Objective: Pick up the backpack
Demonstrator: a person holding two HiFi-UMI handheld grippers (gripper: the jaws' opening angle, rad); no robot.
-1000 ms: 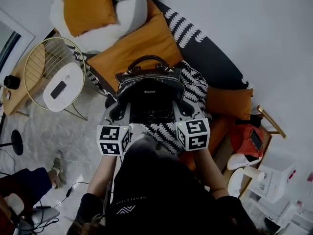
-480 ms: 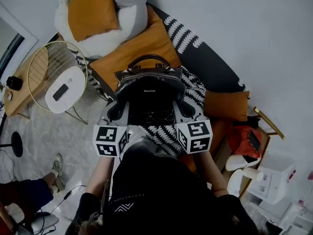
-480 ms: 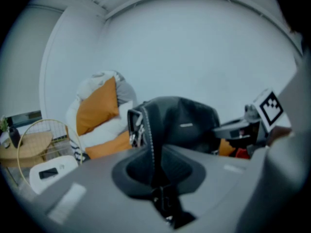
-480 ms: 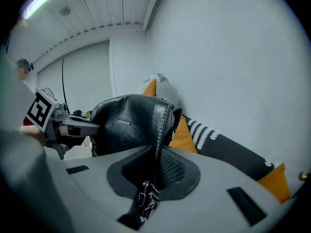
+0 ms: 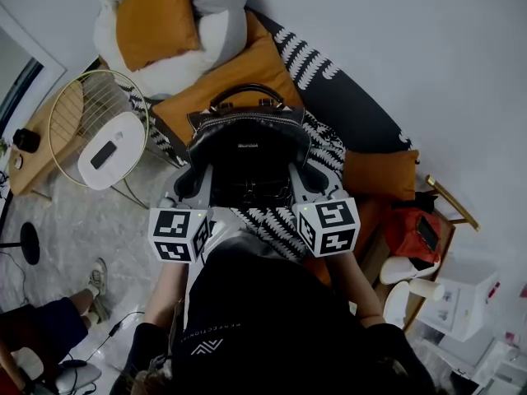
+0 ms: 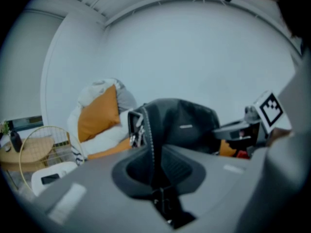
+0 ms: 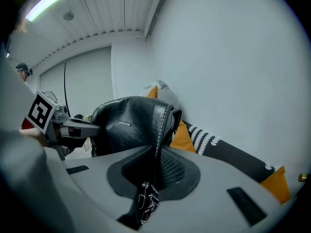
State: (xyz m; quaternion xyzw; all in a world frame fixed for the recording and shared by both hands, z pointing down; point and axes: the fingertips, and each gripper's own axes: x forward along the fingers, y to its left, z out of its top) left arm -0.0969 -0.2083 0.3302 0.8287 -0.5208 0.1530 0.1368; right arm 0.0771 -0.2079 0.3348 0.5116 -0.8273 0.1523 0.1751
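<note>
So both tools are clamped on the backpack here, one on each side. The left tool has its jaws nearly together on the stitched edge of the bag's left side, and its own view shows that black seam running right down between the pads with a bit of buckle hardware just beside it. The right tool mirrors that on the other side: jaws pinched on the white-stitched leather edge, with a small metal clasp dangling in the gap below. The bag sits upright between them, its top handle arched up at the far end and the front flap facing the person. It's over the sofa, right in front of the big orange cushion, with the black-and-white patterned throw poking out to the right. I honestly can't tell whether its bottom is touching the seat, since the bag hides that. Off to the left there's a round wire side table with a white gadget on it, well apart from the bag.
</note>
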